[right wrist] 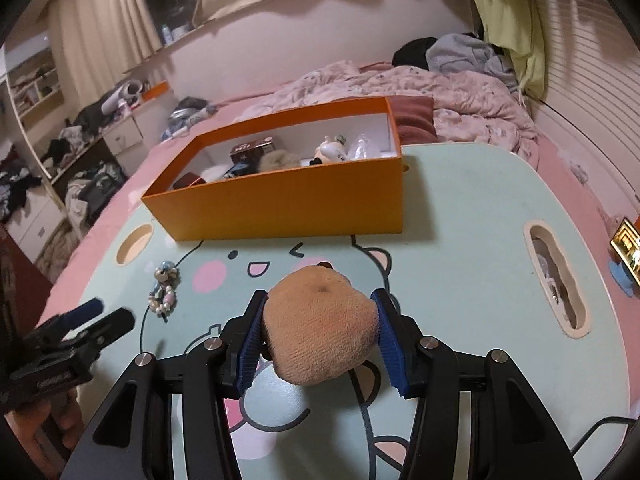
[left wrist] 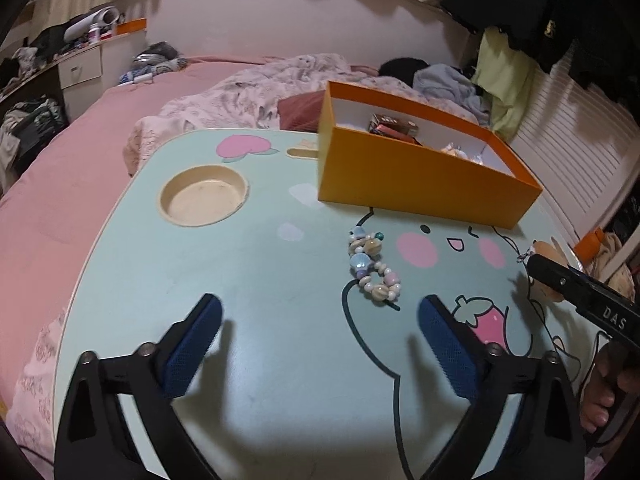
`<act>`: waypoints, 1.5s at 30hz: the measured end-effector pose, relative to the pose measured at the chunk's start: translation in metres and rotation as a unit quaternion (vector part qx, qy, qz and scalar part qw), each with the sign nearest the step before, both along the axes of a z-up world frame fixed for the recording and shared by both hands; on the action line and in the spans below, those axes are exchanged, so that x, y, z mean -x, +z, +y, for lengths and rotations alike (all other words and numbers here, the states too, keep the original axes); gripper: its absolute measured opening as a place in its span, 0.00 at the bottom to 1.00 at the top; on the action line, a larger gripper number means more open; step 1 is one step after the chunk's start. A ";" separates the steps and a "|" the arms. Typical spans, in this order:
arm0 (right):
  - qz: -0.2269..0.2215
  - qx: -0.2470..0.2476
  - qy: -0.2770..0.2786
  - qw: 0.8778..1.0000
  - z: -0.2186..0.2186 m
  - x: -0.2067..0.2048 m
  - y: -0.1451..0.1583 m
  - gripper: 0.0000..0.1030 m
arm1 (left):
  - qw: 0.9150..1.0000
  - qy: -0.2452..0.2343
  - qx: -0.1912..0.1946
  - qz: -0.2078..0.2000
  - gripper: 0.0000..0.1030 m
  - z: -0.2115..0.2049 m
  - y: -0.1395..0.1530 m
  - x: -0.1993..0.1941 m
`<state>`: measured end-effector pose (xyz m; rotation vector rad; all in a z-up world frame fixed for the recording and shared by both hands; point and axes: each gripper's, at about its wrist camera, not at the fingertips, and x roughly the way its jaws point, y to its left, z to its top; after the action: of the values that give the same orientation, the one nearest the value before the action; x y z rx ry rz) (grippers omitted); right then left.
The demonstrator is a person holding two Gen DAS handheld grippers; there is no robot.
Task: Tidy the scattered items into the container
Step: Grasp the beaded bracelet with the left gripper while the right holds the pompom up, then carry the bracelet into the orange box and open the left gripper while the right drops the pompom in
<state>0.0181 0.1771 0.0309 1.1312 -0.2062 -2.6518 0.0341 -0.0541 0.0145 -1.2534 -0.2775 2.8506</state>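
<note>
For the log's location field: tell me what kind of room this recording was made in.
Most likely a bedroom. A pink bed with a rumpled quilt lies right behind the cartoon-printed lap table, and clothes hang along the wall. The orange box sits on that table.

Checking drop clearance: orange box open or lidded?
Open. The orange cardboard box has no lid; its white interior and small items inside show from above in both wrist views.

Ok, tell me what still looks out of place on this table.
One item: the pastel beaded bracelet lies loose on the mint cartoon-print table, short of the orange cardboard box. The tan plush toy is clamped in the right tongs. Left tongs are open. Nothing is spilled.
</note>
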 end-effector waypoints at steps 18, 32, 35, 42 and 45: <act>-0.002 -0.001 0.012 1.000 -0.002 -0.002 -0.003 0.50 | 0.995 -0.098 0.013 -0.006 0.10 0.032 0.000 0.026; 0.010 -0.027 0.022 0.999 -0.010 -0.003 0.001 0.50 | 0.990 -0.127 -0.022 0.049 0.10 0.041 0.040 0.007; 0.010 -0.027 0.021 0.999 -0.010 -0.003 0.001 0.50 | 0.990 -0.129 -0.025 0.056 0.10 0.042 0.047 0.006; 0.010 -0.028 0.021 0.999 -0.010 -0.002 0.001 0.50 | 0.989 -0.136 -0.025 0.061 0.10 0.045 0.053 0.006; 0.011 -0.027 0.020 0.999 -0.010 -0.002 0.001 0.50 | 0.988 -0.138 -0.026 0.061 0.10 0.046 0.053 0.006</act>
<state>0.0203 0.1668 0.0320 1.1110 -0.1071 -2.6473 0.0280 -0.0078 0.0670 -1.0143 -0.1608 2.6507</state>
